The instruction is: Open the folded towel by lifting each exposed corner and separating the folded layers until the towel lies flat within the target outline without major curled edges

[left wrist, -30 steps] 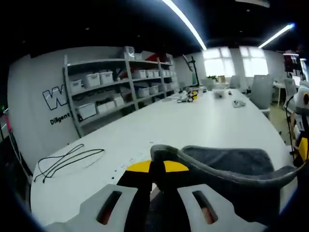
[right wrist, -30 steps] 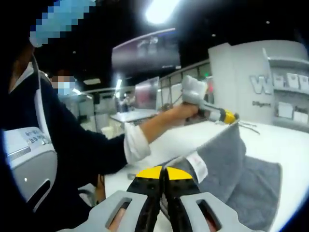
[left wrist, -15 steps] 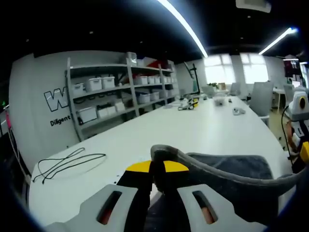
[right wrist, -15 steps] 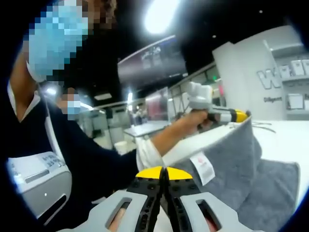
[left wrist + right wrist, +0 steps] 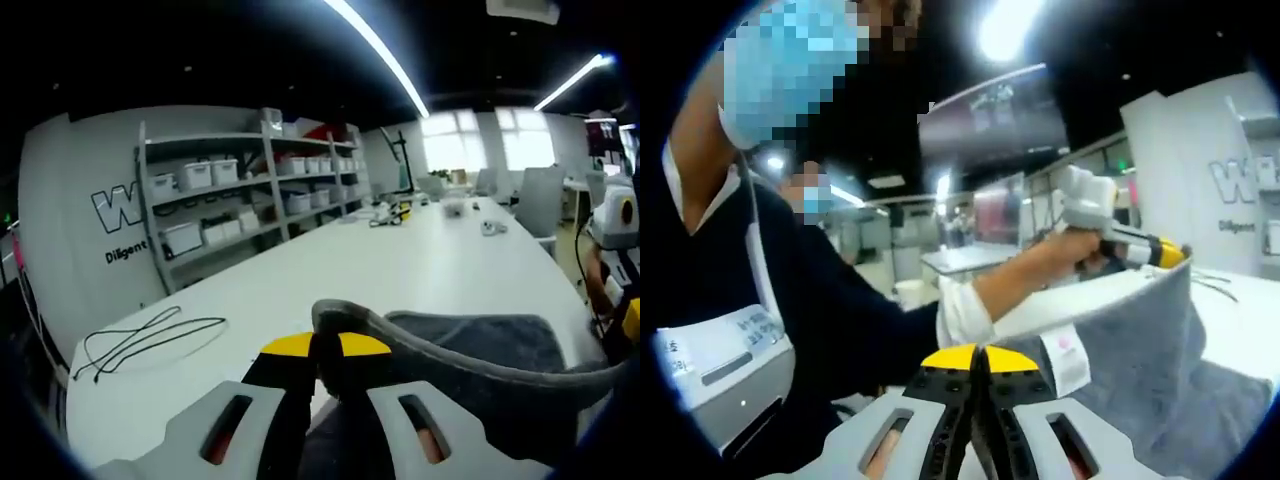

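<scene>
long white table runs down a room with grey shelves of bins along the wall, and the grey towel hangs lifted above it, its lower part draped on the tabletop. the left gripper is clamped on one corner of the towel's edge, and the right gripper is pinched on the other corner near the white label, the edge stretched between them. a black cable lies on the table, well apart from the towel.

Left gripper jaws clamped on grey towel edge above white table; black cable lying nearby.
</scene>
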A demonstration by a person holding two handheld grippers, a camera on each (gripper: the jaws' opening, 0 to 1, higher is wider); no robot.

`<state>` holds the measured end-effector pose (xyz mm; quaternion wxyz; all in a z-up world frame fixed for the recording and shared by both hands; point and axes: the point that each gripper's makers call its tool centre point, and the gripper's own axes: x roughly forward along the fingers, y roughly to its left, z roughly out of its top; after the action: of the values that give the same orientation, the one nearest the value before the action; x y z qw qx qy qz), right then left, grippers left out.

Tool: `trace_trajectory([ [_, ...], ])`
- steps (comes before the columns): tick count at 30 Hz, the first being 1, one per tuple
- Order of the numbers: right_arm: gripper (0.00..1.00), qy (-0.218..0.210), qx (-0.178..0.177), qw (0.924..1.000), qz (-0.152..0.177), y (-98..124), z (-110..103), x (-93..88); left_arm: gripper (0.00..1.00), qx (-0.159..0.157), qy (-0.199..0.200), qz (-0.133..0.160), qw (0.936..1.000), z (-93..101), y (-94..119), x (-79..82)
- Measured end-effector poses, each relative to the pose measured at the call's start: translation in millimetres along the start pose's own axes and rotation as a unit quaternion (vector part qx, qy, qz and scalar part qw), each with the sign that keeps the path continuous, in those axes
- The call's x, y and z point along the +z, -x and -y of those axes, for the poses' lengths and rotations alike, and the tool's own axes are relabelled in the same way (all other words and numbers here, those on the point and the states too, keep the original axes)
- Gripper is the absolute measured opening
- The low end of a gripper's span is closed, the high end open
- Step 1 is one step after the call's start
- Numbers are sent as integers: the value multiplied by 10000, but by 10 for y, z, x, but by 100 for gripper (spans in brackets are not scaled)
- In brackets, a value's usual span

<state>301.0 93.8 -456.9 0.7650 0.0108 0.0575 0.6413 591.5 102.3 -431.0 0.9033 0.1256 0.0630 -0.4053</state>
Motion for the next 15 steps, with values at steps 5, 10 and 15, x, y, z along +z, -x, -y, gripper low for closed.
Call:
trace_trajectory([
  [5,0,59,234,9997,-16,-104,-35,22,7,6,-72,-25,10000,14,45,15],
  [10,0,128,398,9991,-63,-196,-59,45,7,47,-115,-68,9999,-34,71,14],
  [15,0,125,501,9986,-61,-274,-64,85,7,145,-198,-156,9996,-48,120,-27],
])
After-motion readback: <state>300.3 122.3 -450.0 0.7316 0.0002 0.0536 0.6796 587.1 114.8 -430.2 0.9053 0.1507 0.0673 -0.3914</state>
